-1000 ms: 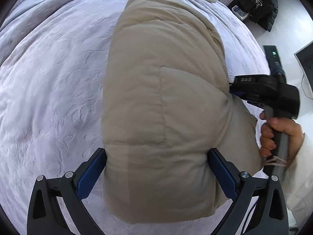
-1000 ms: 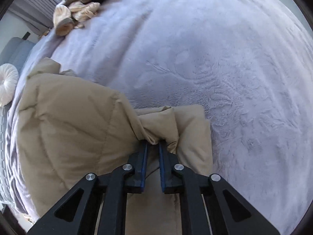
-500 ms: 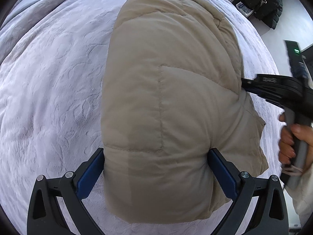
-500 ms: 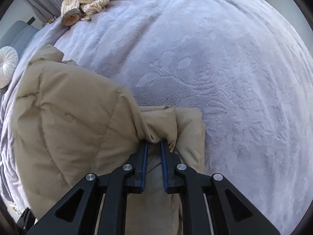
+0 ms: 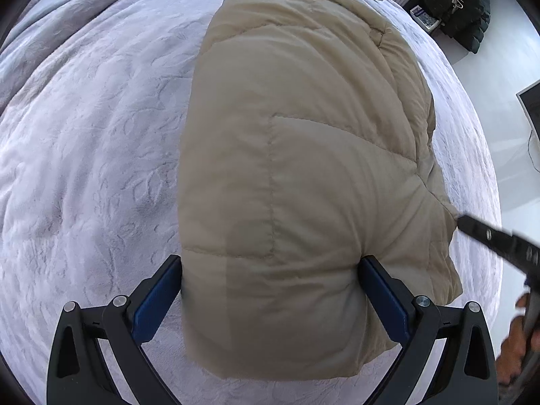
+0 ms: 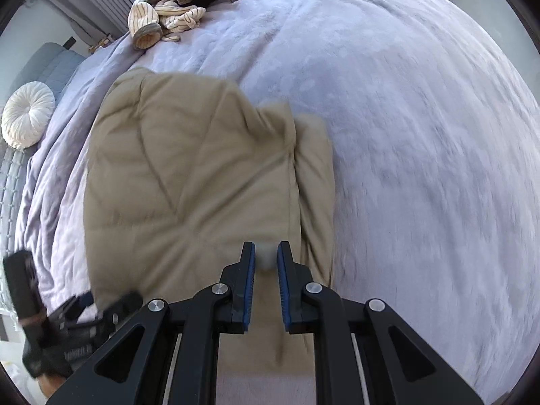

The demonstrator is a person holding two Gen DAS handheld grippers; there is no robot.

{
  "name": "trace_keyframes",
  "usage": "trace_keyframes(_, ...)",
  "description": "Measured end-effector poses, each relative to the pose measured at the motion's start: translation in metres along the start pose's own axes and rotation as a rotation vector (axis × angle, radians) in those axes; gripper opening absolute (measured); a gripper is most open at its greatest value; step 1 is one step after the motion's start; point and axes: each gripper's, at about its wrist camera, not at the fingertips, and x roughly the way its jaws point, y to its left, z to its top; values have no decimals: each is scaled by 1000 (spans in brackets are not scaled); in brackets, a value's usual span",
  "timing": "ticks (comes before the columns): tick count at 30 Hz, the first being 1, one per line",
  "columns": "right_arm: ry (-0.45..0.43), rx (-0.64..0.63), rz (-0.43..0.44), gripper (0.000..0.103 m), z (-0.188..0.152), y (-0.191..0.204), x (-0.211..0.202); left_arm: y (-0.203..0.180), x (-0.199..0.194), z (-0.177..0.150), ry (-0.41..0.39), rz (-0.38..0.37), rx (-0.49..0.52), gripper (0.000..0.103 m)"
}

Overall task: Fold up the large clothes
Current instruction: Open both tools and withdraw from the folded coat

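Beige padded jacket (image 5: 297,175) sits between the wide-spread left gripper (image 5: 270,290) fingers.

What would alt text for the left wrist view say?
The open left gripper straddles the near end of a folded tan puffer jacket lying on a lavender bedspread. The right gripper pokes in at the right edge.

Bed with embossed lavender plush blanket (image 6: 422,135). Folded beige quilted down jacket (image 5: 303,168) lies on it; striped cream-and-brown garment heap (image 6: 168,17) at far edge.
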Motion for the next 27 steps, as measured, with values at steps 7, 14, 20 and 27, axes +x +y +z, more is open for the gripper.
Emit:
trace_keyframes(7,44,27,15,15,-32,0,-12,-4,-24,-9,-8,35,28,102)
trace_keyframes(14,77,34,14,15,-56,5,-21,-12,-47,-32,13,53,74,102)
trace_keyframes(20,82,41,23,15,-72,18,-35,-14,-73,-64,23,98,121,102)
trace_keyframes(27,60,37,30,53,-89,32,-59,-8,-108,-79,-8,135,97,102)
